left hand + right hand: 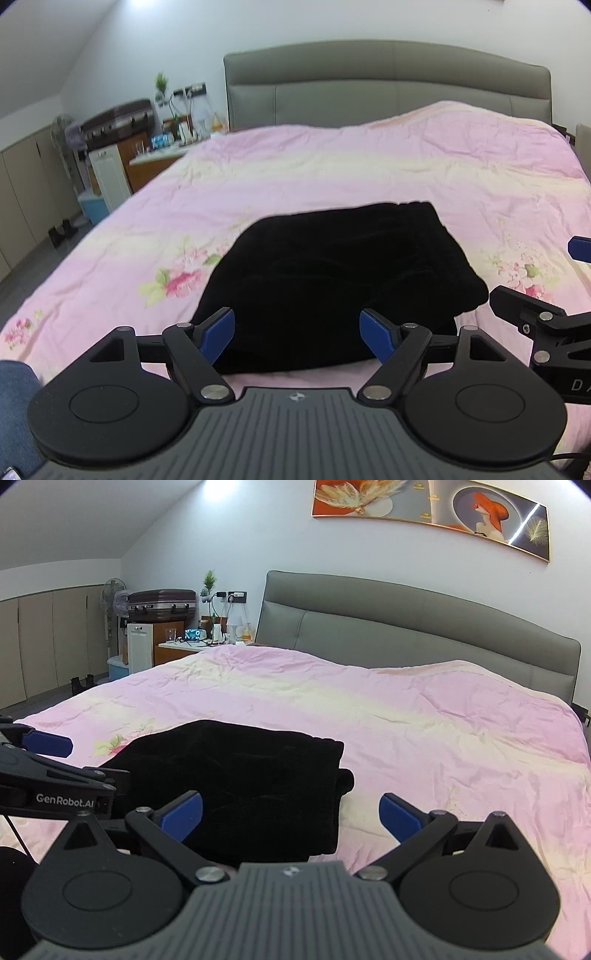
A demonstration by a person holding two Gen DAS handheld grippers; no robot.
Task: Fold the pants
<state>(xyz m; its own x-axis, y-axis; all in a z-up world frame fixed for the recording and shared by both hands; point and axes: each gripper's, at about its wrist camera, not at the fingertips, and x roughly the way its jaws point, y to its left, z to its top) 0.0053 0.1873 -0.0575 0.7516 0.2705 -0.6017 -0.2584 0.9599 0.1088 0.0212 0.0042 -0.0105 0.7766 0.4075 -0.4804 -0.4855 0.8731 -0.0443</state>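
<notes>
The black pants (332,280) lie folded in a thick stack on the pink floral bed cover (332,166), near the bed's front edge. They also show in the right wrist view (236,775). My left gripper (297,336) is open and empty, held just in front of the stack's near edge. My right gripper (291,812) is open and empty, its left pad over the stack's right part and its right pad over bare cover. The right gripper shows at the right edge of the left wrist view (546,295), beside the stack.
A grey padded headboard (388,85) stands at the far end of the bed. A bedside table with small items (162,147), a suitcase (118,122), a fan and a blue bin stand on the floor to the left. A picture (428,513) hangs above.
</notes>
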